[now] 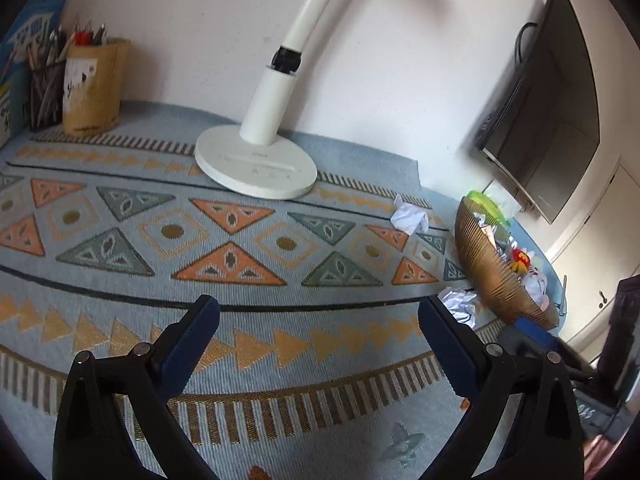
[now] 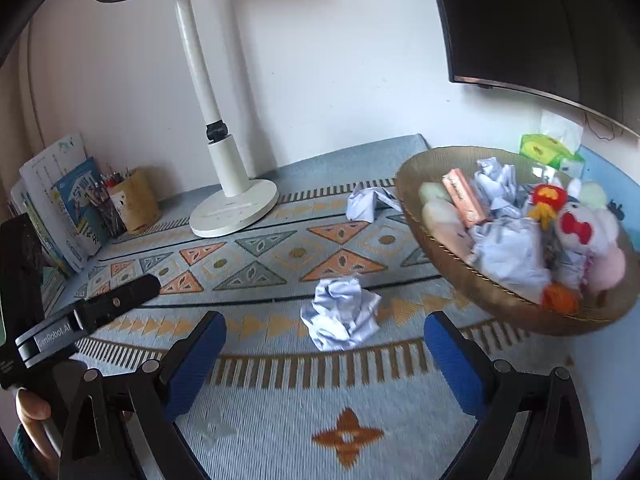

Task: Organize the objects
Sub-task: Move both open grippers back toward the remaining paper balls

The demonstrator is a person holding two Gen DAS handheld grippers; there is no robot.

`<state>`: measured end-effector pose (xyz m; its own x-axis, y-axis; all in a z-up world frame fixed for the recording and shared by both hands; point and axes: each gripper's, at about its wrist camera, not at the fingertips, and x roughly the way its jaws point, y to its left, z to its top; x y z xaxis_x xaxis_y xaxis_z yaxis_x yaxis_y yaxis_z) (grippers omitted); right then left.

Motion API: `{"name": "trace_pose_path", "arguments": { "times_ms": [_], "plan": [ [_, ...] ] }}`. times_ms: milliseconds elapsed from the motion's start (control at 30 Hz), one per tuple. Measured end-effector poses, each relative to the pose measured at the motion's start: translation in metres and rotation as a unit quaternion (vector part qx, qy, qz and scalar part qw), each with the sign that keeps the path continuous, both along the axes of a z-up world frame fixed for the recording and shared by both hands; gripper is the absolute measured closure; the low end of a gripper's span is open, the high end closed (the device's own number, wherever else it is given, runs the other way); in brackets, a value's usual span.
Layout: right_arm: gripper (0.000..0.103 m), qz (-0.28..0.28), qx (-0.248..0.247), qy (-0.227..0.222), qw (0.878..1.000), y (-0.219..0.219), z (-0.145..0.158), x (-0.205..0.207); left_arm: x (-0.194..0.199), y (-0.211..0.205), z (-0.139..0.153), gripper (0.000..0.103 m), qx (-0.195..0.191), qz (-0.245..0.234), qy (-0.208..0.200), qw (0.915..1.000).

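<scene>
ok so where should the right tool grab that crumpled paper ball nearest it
Close across the middle of the crumpled paper ball, coming from above and the near side. It lies free on the mat, nothing touching it, already centred ahead of the open right tool, and its soft lump suits any squeeze.

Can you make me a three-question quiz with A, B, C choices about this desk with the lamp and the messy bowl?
1. Where is the nearest crumpled paper ball?
A. On the patterned mat ahead of the right gripper
B. In the pencil cup
C. On the lamp base

2. What colour is the desk lamp?
A. Red
B. White
C. Black

3. How is the left gripper?
A. Shut on paper
B. Shut on a pencil
C. Open, holding nothing

Answers: 1 A, the ball lies on the mat ahead of the blue pads. 2 B, its base and stem are white. 3 C, its pads stand wide apart over bare mat.
</scene>
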<state>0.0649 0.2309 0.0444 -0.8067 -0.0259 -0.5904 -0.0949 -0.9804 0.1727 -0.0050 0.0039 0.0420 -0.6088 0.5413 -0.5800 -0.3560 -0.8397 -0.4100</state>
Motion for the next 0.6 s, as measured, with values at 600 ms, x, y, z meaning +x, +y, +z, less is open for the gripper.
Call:
{"name": "trace_pose_path", "arguments": {
  "times_ms": [600],
  "plan": [
    [0.011,-0.016,0.037,-0.023,0.999,-0.007,-0.017,-0.005,0.012,0.018,0.001,0.004,-0.063,0.003,0.035,0.9974]
  ]
}}
